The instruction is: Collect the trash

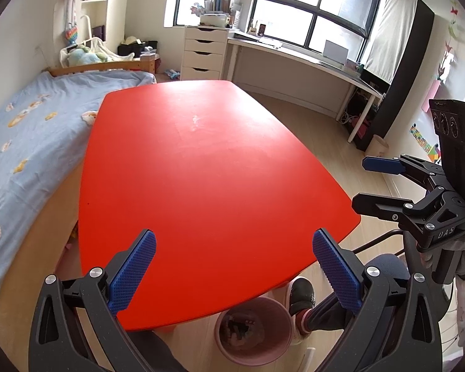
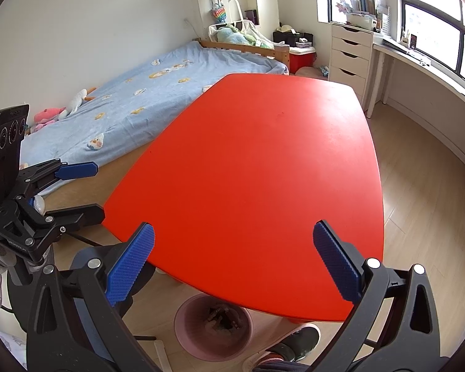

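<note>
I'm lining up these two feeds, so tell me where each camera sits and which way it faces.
Left wrist: on the left gripper, above the near edge of the red table, facing the window wall; shows its open blue pads, the right gripper and the person's shoe.
Right wrist: on the right gripper, above the same edge, angled toward the bed; shows its open pads and the left gripper.
Shared: table, bed, white drawers and the pink bin below the table edge.
</note>
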Demonstrator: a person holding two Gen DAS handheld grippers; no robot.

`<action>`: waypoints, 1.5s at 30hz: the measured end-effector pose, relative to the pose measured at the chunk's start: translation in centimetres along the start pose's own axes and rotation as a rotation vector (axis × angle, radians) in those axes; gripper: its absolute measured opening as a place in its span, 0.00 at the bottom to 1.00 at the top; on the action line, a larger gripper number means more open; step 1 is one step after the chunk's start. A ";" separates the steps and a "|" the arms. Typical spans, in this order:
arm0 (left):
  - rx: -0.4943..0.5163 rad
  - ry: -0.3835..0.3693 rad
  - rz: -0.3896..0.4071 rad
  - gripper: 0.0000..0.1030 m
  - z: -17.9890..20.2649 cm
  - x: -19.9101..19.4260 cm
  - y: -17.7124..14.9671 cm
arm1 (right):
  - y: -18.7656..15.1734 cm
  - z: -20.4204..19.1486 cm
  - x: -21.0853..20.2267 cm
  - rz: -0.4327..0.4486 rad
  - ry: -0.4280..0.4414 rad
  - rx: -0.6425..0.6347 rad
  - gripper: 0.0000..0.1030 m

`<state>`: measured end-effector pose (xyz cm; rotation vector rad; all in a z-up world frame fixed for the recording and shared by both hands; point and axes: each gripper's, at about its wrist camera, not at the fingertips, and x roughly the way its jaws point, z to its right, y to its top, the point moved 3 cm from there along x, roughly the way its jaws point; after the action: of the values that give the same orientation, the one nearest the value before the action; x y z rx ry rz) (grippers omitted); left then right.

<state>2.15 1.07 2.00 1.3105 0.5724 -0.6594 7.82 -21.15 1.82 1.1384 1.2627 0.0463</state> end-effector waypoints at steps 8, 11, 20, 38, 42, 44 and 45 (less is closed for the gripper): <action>0.000 -0.001 0.000 0.94 -0.3 0.0 0.1 | -0.1 0.0 0.0 0.001 -0.002 0.000 0.97; 0.000 -0.001 0.000 0.94 -0.2 0.1 0.1 | -0.1 0.0 0.0 -0.001 -0.003 -0.001 0.97; 0.001 -0.007 -0.001 0.94 -0.1 0.0 0.1 | -0.1 0.0 0.1 -0.001 -0.004 -0.001 0.97; 0.016 -0.001 -0.003 0.94 0.3 0.3 0.0 | -0.4 0.2 0.2 0.001 -0.005 -0.001 0.97; 0.033 0.015 0.005 0.94 0.5 0.3 0.0 | -1.0 0.3 0.3 0.003 -0.006 -0.001 0.97; 0.039 0.030 0.000 0.94 0.4 0.4 0.0 | -0.8 0.2 0.3 0.003 -0.006 -0.002 0.97; 0.041 0.042 0.000 0.94 0.4 0.5 0.0 | -0.9 0.3 0.3 0.003 -0.005 -0.003 0.97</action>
<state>2.49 0.67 1.76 1.3655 0.5955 -0.6478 7.65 -21.61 0.96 1.1376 1.2556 0.0473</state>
